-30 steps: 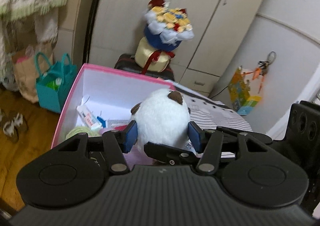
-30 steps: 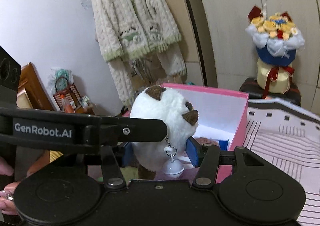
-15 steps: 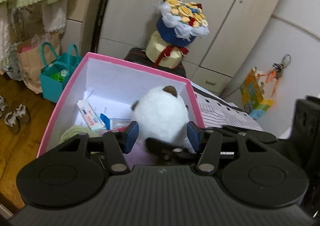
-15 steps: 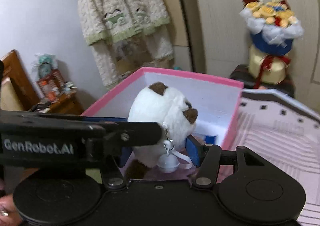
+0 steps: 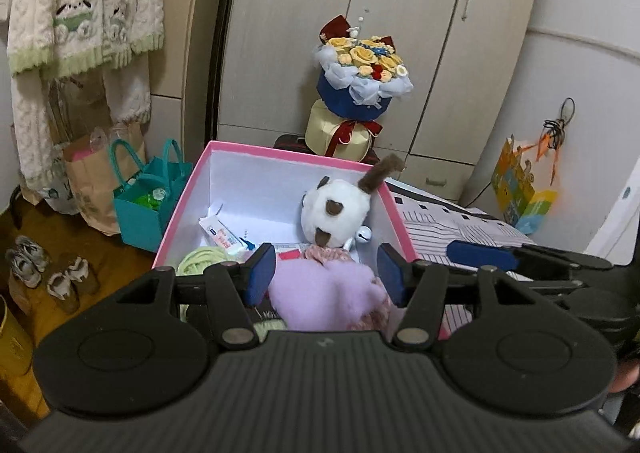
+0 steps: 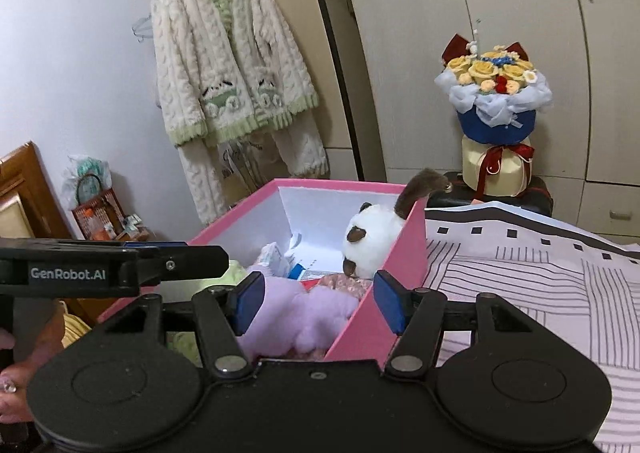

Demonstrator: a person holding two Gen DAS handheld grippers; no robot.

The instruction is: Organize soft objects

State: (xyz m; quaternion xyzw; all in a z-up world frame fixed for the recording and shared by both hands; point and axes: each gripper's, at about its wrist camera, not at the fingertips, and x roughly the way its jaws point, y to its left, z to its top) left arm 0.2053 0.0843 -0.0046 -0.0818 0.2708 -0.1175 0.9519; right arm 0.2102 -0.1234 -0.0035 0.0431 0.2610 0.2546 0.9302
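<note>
Even, soft indoor light in both views, moderately bright, source not visible. No hard shadows. White inner walls of the pink box (image 5: 256, 189) read brightest, slight hotspot at the far corner in the right view (image 6: 298, 239). Faint sheen on the wardrobe doors (image 6: 500, 53). Strong fisheye: wardrobe (image 5: 400, 33) edges and the dark door frame (image 5: 218, 37) bow toward the edges, dark vignette in the corners. Focus fairly sharp mid-frame; flower bouquet (image 5: 362, 73) crisp. Orange tags on the wall (image 5: 548, 145) look smeared.
</note>
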